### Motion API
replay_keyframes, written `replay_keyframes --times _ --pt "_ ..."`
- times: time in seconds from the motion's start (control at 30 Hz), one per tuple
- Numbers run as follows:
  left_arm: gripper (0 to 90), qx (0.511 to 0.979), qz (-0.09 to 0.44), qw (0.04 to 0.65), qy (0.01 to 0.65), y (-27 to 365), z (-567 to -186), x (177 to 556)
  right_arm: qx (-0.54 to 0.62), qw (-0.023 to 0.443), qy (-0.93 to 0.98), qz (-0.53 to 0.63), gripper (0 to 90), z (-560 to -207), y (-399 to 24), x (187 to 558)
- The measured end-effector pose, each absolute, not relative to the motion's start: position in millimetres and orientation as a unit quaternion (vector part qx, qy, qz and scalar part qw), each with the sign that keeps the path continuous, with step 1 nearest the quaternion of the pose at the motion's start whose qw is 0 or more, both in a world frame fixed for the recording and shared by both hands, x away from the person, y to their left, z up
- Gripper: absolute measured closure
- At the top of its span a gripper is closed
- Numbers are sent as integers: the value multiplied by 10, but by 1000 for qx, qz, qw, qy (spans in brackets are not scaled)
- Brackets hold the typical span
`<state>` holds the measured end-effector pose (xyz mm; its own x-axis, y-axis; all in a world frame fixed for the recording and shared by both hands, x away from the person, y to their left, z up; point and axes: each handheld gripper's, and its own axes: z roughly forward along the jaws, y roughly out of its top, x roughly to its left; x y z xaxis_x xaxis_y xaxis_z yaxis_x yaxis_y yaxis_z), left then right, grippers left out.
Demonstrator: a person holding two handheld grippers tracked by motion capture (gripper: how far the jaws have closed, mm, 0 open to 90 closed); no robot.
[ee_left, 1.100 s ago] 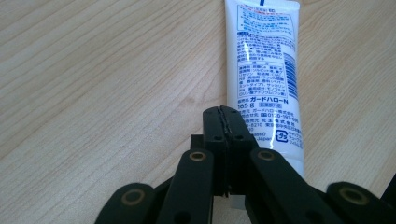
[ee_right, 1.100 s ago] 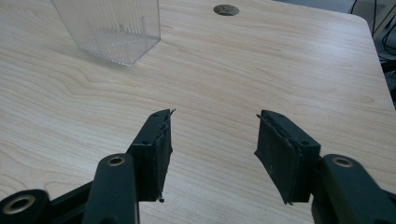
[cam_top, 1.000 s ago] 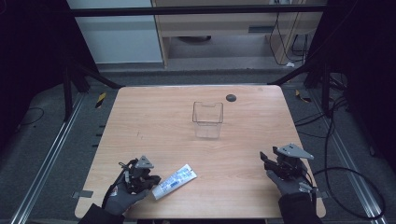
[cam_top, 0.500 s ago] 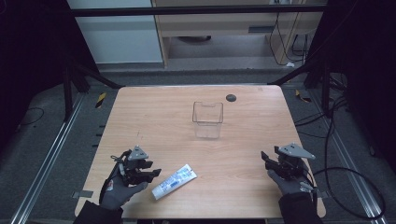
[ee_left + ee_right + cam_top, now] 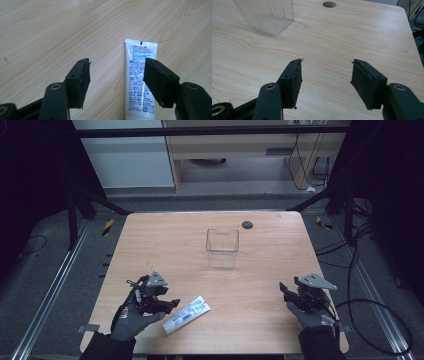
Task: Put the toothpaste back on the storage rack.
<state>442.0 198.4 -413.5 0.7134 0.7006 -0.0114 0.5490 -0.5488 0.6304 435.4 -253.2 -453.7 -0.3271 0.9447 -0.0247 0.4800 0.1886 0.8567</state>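
Note:
A white toothpaste tube [image 5: 187, 314] with blue print lies flat on the wooden table [image 5: 165, 245] near the front edge. My left gripper [image 5: 169, 305] hovers just left of it and a little above. In the left gripper view the tube [image 5: 137, 75] lies on the table below the right-hand jaw. The left gripper [image 5: 117, 67] is open, its jaws have just been opening, and no pad touches the tube. My right gripper [image 5: 285, 292] sits at the front right. It [image 5: 327, 67] is open over bare wood, its jaws have just been widening, and nothing is between them.
A clear ribbed plastic container [image 5: 223, 247] stands upright at the table's middle, and the right gripper view has it [image 5: 268, 16] at the upper left. A dark round cable hole [image 5: 247, 224] lies near the far edge. Dark frame rails and cables surround the table.
My left gripper has opened, let go of the tube and lifted away to the left. The tube stays flat on the table. The right hand has kept its place.

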Motion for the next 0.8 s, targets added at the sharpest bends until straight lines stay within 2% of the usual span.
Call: replay_keyframes --times 0.47,0.8 --pt "344 899 101 286 315 1730 -4066 4467 501 294 715 390 405 -4530 -2518 4362" --pt "345 920 90 234 302 1486 -4186 4501 502 295 716 386 401 -4525 -2516 4362"
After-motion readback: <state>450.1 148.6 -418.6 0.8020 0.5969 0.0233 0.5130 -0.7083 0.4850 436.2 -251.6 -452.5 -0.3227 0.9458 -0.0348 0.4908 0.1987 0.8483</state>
